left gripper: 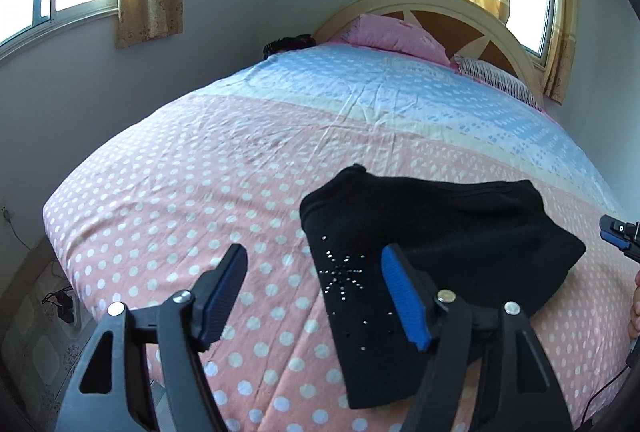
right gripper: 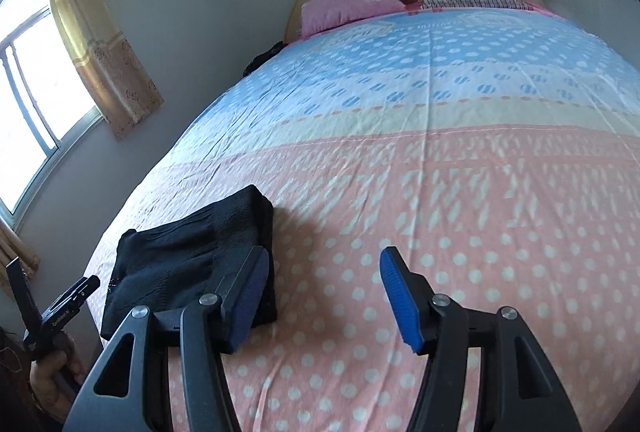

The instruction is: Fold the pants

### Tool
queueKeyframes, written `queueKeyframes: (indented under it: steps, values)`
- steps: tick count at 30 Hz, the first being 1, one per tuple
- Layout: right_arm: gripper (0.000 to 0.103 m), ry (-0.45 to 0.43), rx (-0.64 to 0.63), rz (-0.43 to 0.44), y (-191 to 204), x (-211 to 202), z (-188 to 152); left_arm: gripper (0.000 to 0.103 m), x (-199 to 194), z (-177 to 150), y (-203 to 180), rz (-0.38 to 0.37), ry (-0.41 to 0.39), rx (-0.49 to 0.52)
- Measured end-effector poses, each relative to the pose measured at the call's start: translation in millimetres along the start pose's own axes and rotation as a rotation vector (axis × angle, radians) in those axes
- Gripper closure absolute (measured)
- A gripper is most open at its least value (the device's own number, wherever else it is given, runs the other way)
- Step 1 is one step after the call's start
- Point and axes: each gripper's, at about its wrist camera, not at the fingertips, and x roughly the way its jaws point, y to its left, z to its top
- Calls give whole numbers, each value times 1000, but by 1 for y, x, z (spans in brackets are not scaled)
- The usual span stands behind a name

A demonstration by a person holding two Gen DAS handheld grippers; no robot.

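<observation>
Black pants [left gripper: 432, 244] lie folded into a compact bundle on the bed, with a rhinestone star pattern on the near panel. In the right wrist view the pants [right gripper: 188, 260] lie at lower left. My left gripper [left gripper: 316, 292] is open and empty, held above the bundle's left edge. My right gripper [right gripper: 324, 292] is open and empty, held above the bedsheet just right of the bundle. The right gripper's tip also shows at the right edge of the left wrist view [left gripper: 618, 236], and the left gripper's body shows at the left edge of the right wrist view [right gripper: 60, 316].
The bed [left gripper: 208, 168] has a pink and blue dotted sheet. A pink pillow [left gripper: 396, 36] and a striped pillow [left gripper: 496, 80] lie against the headboard [left gripper: 420, 2]. Walls with curtained windows stand behind and to the left. Cables lie on the floor at lower left [left gripper: 60, 302].
</observation>
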Motion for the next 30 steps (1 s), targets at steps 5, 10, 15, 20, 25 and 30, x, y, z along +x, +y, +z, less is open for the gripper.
queueKeyframes:
  steps: [5, 10, 15, 20, 25, 30]
  values:
    - [42, -74, -42, -18, 20, -54, -16, 25, -35, 8, -13, -48, -86, 4]
    - [42, -159, -128, -15, 58, -99, -32, 14, -69, 18, -29, -91, -182, 24]
    - [41, -220, -218, -20, 89, -127, -45, 7, -97, 22, -42, -123, -259, 48]
    - [32, -254, -279, -1, 109, -145, -56, 4, -104, 24, -48, -134, -278, 56]
    - [32, -265, -312, 4, 117, -154, -66, 2, -109, 24, -50, -135, -292, 50]
    - [32, -274, -322, 4, 120, -158, -73, 0, -114, 22, -54, -134, -299, 55]
